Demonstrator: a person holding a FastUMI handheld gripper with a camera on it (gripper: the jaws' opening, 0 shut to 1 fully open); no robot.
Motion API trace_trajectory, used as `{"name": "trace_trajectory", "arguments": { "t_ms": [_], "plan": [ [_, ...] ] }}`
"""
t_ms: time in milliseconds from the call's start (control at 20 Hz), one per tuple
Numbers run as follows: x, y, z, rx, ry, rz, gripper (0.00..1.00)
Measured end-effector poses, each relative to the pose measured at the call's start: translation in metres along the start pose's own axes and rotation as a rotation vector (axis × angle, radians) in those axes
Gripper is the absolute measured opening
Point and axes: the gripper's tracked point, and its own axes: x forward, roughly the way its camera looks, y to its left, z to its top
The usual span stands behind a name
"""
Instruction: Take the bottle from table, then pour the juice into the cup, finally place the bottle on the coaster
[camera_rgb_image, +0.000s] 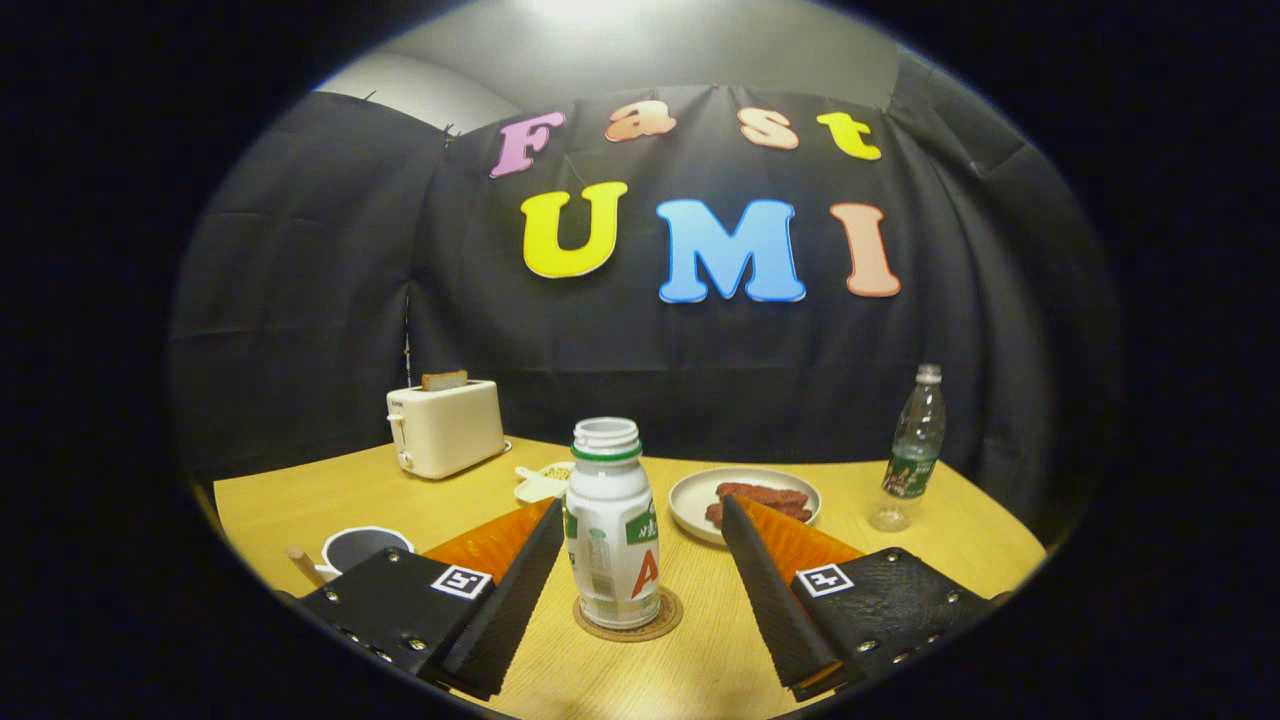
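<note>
Gripper view: you are holding the tongs (633, 540) wide open, gripping nothing. The bottle (610, 525) is standing upright, uncapped, on the round coaster (629, 620) at lower centre of the frame, between the two fingers (520, 590), a gap showing on either side. The cup (360, 547) is sitting at lower left, partly hidden behind the left finger. Further back on the bench (700, 650), a toaster (445, 427) is sitting at centre left with a slice poking up, a plate (690, 495) of food right of centre, and a clear water bottle (912, 447) is standing at right.
</note>
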Motion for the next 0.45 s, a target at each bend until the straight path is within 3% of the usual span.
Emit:
{"name": "trace_trajectory", "arguments": {
  "t_ms": [300,450],
  "plan": [
    [-0.038,-0.005,0.082,-0.049,-0.163,-0.012,0.95],
    [-0.049,-0.015,0.094,-0.028,-0.190,-0.014,0.95]
  ]
}}
